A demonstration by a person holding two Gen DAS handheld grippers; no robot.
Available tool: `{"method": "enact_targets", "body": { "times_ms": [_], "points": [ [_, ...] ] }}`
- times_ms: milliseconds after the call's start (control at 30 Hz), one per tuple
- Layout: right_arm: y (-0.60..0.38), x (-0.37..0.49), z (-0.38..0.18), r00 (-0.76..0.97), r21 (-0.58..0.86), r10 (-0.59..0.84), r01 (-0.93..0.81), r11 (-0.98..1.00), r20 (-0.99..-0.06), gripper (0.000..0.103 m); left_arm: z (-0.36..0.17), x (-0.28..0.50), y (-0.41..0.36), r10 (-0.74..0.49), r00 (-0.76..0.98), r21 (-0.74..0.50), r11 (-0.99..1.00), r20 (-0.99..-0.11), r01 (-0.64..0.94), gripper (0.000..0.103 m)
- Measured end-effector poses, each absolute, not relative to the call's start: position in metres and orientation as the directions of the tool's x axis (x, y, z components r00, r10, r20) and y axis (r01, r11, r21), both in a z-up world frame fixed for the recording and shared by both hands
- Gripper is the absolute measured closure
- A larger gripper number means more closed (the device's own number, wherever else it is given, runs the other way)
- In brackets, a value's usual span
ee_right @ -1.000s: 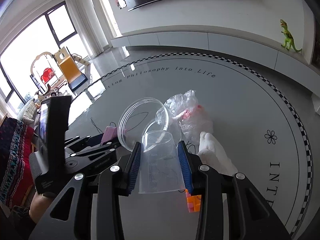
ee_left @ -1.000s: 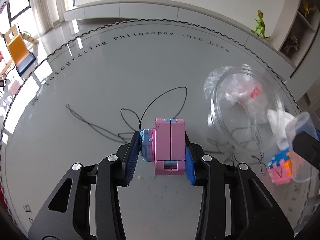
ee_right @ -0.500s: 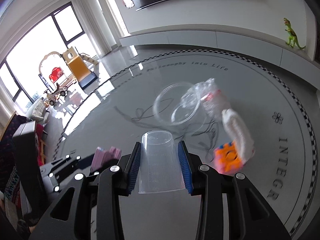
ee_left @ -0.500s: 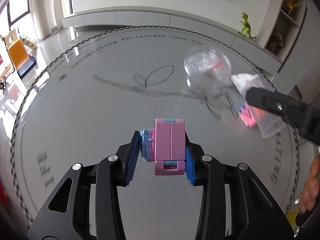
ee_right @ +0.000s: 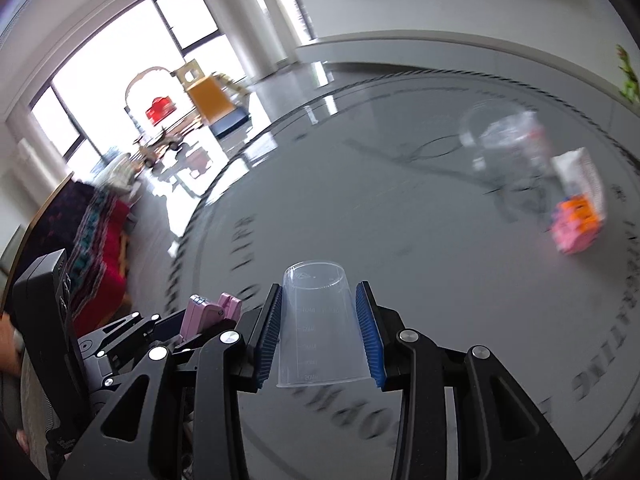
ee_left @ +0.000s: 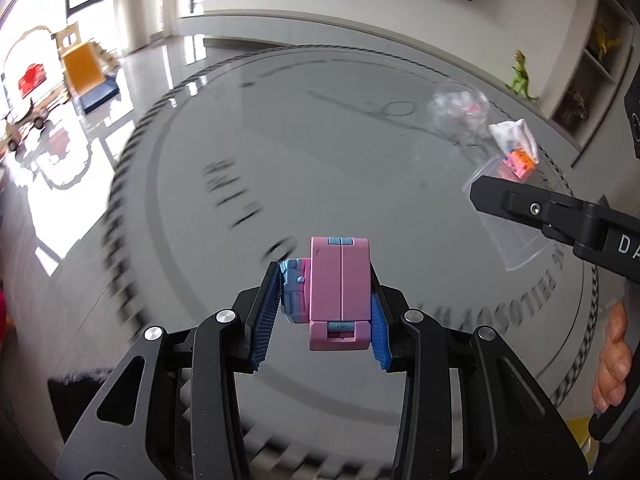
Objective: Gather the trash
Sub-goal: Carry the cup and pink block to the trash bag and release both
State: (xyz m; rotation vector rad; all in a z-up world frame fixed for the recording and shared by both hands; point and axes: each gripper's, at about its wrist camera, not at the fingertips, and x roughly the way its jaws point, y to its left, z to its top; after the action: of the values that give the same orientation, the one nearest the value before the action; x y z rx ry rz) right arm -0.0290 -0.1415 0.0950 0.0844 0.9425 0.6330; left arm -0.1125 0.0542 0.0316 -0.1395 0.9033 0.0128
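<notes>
My left gripper (ee_left: 324,308) is shut on a pink and blue block toy (ee_left: 338,292) and holds it above the near edge of the round grey table (ee_left: 280,152). My right gripper (ee_right: 324,328) is shut on a clear plastic measuring cup (ee_right: 320,332), upside down; the cup also shows at the right of the left wrist view (ee_left: 516,240). Far across the table lie a clear plastic lid and bag (ee_right: 504,136), a white crumpled tissue (ee_right: 580,176) and an orange and pink cube (ee_right: 576,224).
A black cord (ee_right: 436,152) lies on the table near the lid. A green dinosaur figure (ee_left: 520,76) stands on the ledge behind. A toy slide (ee_right: 208,96) stands on the floor at left. A red patterned cloth (ee_right: 96,240) is left of the table.
Both grippers have pulled back toward the near left of the table, each keeping its object. The lid, tissue and cube now look farther away and more to the right.
</notes>
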Motion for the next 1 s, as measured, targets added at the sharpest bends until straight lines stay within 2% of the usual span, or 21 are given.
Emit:
{"method": "enact_targets", "body": {
  "times_ms": [467, 800, 1000],
  "points": [
    [-0.01, -0.129, 0.097, 0.25, 0.334, 0.628, -0.674, 0.659, -0.737, 0.064, 0.013, -0.242, 0.159, 0.085, 0.615, -0.14, 0.941, -0.784, -0.308, 0.063],
    [0.085, -0.212, 0.077, 0.103, 0.295, 0.628, -0.816, 0.497, -0.772, 0.064, -0.016, -0.338, 0.222, 0.205, 0.538, -0.13, 0.844, -0.818, -0.52, 0.064],
    [0.114, -0.238, 0.056, 0.047, 0.294, 0.6, -0.84, 0.457, -0.799, 0.064, -0.046, -0.385, 0.247, 0.227, 0.466, -0.134, 0.772, -0.855, -0.622, 0.064]
  ]
}}
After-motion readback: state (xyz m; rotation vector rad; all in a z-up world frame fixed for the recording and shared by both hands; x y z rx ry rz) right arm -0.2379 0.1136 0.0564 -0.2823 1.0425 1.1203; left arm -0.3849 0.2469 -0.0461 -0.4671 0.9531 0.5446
